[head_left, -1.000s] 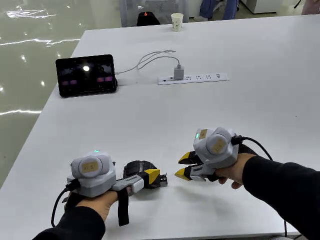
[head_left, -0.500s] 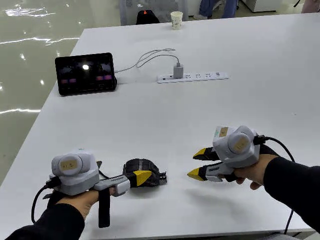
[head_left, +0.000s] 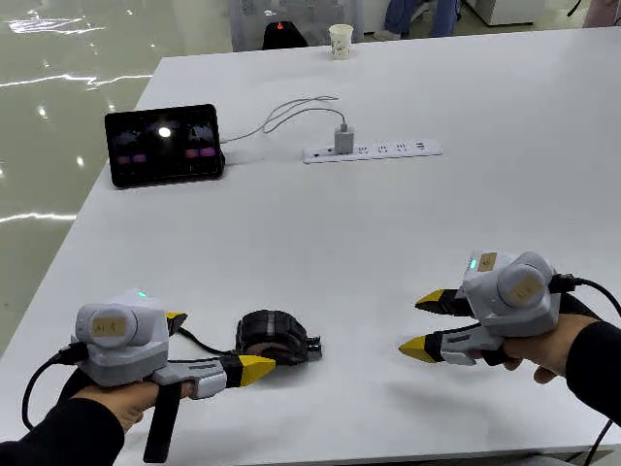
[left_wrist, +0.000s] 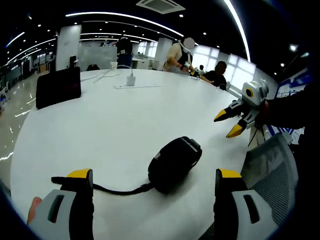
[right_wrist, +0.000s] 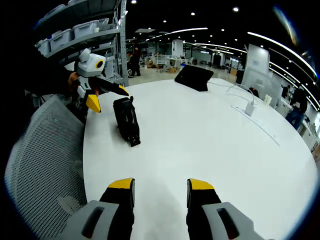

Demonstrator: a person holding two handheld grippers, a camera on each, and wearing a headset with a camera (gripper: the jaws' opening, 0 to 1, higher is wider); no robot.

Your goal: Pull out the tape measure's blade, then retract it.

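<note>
Grey handheld rigs, yellow jaw tips, black sleeves [head_left: 68,432].
L gripper [head_left: 215,342] left of tape measure [head_left: 277,337], R gripper [head_left: 421,322] right of it: tan stickers [head_left: 109,327], green LEDs [head_left: 143,292], black cables [head_left: 39,374]; black strap [head_left: 160,432] under L.

My left claw [head_left: 215,342] is low over the white table [head_left: 388,233], jaws spread wide. The black tape measure [head_left: 275,336] lies just ahead of its tips, strap [head_left: 194,342] trailing back between them. My right claw [head_left: 422,322] is well apart, jaws parted, gripping nothing. Far beyond both: a tablet [head_left: 163,145] and a power strip [head_left: 374,150].
</note>
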